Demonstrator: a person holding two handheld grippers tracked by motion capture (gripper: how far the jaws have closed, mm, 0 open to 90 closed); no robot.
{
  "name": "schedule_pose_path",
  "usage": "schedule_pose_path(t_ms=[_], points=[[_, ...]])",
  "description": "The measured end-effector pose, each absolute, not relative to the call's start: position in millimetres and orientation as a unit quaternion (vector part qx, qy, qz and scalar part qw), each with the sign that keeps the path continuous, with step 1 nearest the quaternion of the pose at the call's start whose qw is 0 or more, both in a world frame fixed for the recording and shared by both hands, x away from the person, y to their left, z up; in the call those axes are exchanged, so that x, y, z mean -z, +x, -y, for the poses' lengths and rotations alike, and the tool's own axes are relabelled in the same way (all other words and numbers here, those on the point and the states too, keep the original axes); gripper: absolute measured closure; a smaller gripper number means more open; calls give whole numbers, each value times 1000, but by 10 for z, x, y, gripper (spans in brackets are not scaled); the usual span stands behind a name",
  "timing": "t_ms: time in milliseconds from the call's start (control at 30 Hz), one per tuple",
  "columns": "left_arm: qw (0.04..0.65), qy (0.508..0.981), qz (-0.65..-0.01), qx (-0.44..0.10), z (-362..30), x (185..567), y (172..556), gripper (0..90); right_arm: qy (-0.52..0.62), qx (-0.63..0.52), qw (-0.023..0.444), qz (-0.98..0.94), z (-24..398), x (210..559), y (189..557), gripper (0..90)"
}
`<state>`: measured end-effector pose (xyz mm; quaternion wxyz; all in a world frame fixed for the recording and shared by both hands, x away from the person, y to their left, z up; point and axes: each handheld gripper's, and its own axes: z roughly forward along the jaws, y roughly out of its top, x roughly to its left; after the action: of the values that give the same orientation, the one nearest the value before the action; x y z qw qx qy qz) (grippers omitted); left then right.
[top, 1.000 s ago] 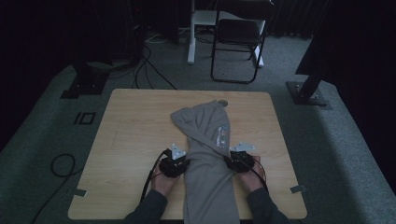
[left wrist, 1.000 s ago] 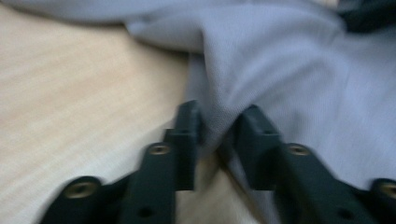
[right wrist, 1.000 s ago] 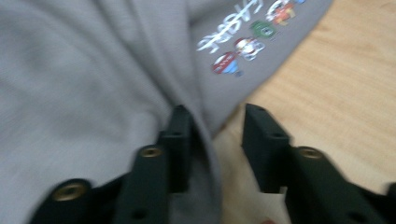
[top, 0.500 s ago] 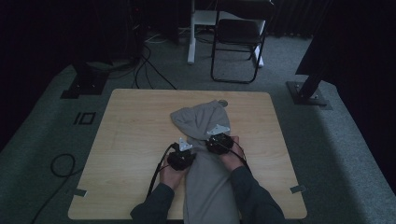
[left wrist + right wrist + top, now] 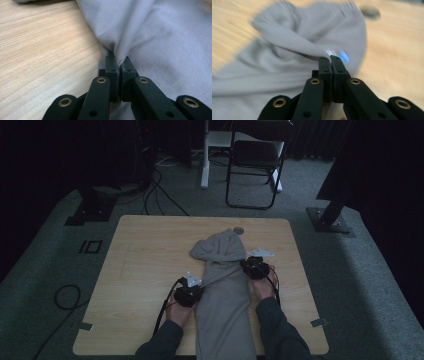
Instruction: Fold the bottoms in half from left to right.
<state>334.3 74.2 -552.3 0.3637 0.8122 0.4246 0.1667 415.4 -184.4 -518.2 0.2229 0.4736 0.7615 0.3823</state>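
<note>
A grey garment (image 5: 222, 290) is laid lengthwise on the counter (image 5: 145, 265), right of centre. Its left edge is pinched by the left tool (image 5: 117, 65), its right edge by the right tool (image 5: 331, 60).

Dark long sleeves (image 5: 277, 330) covering both forearms to the wrists, hands bare. Left gripper (image 5: 118, 65) and right gripper (image 5: 331, 62) alike: matte black plastic jaws built from paired link arms, each with a brass-ringed pivot hole near the tip and another at the base, plus small dark screw holes below. Compact black gripper bodies in the high view, each topped by a grey three-cornered plate (image 5: 261, 253), with a black cable (image 5: 164, 306) trailing from the left one.
</note>
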Motion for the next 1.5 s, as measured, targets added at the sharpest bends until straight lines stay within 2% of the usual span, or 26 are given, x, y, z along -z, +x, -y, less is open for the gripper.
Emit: schedule_pose_path(t_ms=[33,67,100,167,267,300,433,500,633,667,700,833,1100,1333,1400,1500], points=[[364,812,-424,-166,-724,5523,3331,868,481,-370,225,-762,1873,5260,4140,887],[364,813,-423,-164,-709,5521,3325,780,491,-352,212,-769,1908,5414,4131,877],[367,815,-419,-160,-699,5517,3320,780,491,-352,212,-769,1908,5414,4131,877],[372,817,-412,-156,-693,5515,3309,713,493,-342,206,-773,1905,5514,4118,876],[381,813,-414,-148,-730,5498,3297,660,487,-339,202,-779,1884,5505,4109,873],[382,813,-416,-145,-745,5496,3296,662,481,-337,199,-785,1866,5499,4104,867],[377,816,-417,-133,-783,5526,3258,804,469,-333,196,-794,1810,5491,4035,863],[377,820,-411,-130,-798,5527,3204,849,465,-334,195,-796,1799,5492,3977,859],[376,833,-390,-115,-803,5520,3031,859,456,-332,177,-807,1798,5472,3823,831],[375,837,-382,-110,-796,5514,2981,839,449,-325,166,-816,1786,5447,3749,744],[372,844,-371,-105,-797,5504,2940,839,449,-325,166,-816,1786,5447,3749,744],[407,841,-341,-98,-873,5451,2864,600,424,-326,191,-823,1700,5388,3712,545],[449,792,-393,-127,-1003,5275,3134,530,376,-329,206,-841,1350,5270,3898,505],[401,797,-434,-127,-829,5459,3459,562,344,-327,212,-854,1109,5234,4083,517],[403,793,-441,-115,-813,5511,3504,612,334,-327,210,-859,1035,5226,4150,521],[398,794,-444,-114,-790,5555,3526,772,318,-321,205,-868,928,5245,4228,540]])
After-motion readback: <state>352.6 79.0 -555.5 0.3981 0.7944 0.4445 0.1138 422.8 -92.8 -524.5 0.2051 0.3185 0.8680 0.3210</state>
